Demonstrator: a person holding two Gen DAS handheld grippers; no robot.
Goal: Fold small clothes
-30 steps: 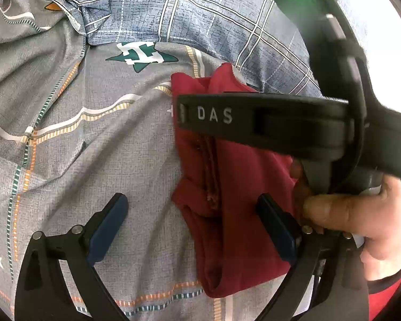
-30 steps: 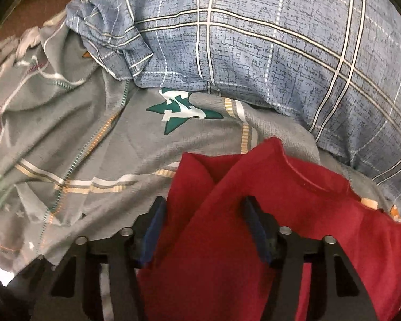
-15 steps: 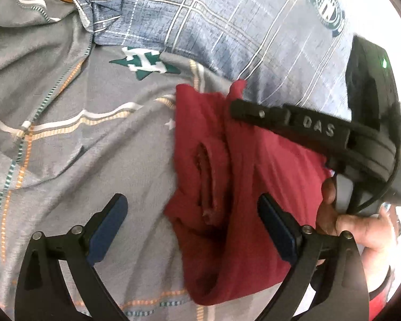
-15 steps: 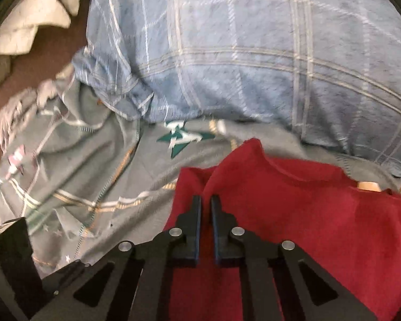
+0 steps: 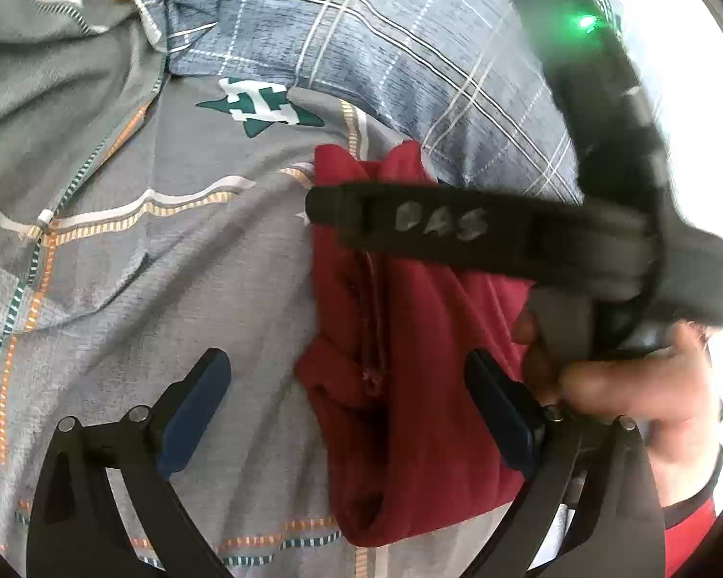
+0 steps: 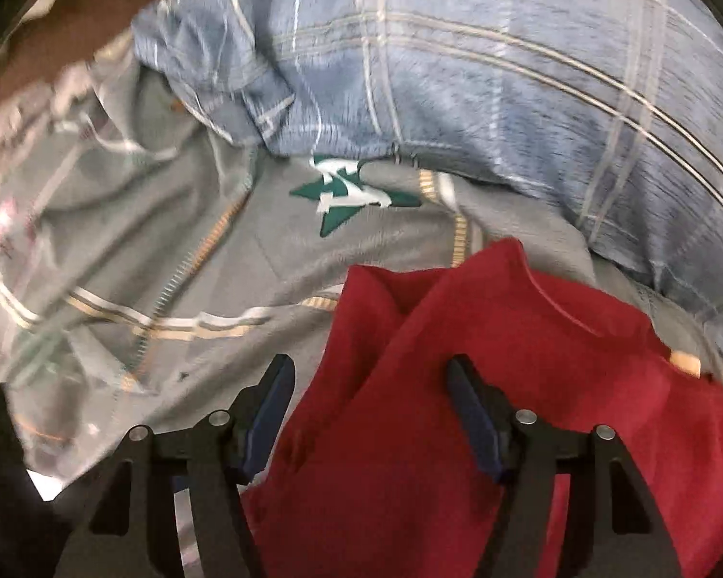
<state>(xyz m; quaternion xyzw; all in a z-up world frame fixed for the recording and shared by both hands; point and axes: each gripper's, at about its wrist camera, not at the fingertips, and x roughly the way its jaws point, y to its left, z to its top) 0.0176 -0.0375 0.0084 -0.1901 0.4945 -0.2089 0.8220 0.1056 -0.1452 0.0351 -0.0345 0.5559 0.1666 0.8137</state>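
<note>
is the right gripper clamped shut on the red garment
No, the right gripper is open, its fingers spread over the red garment.

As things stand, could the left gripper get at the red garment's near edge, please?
Probably yes: the left gripper is open over the red garment, and the right gripper crosses farther up, leaving the near edge uncovered.
</note>
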